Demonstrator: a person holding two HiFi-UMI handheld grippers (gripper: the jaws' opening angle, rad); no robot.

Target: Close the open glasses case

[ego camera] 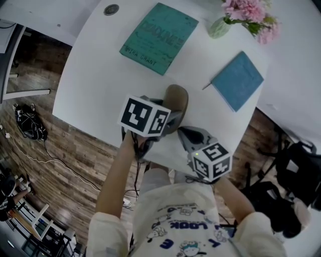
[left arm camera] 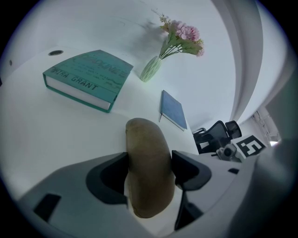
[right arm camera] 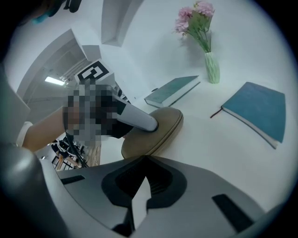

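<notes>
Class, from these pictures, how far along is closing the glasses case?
Looks done: the glasses case lies shut, lid meeting base along its seam. In hand: the left gripper clamps it between its jaws; the right gripper is shut and empty just short of it. Left: probably only letting go.

White table (ego camera: 95,65) carrying several things. Teal book (ego camera: 159,37) lying flat toward far side, near round dark cap (ego camera: 111,9) sitting in tabletop. Blue notebook (ego camera: 237,80) lying flat at right. Pale green vase (ego camera: 219,27) standing upright beyond it, holding pink flowers (ego camera: 248,12). Tan glasses case (ego camera: 176,103) resting near front edge.
</notes>
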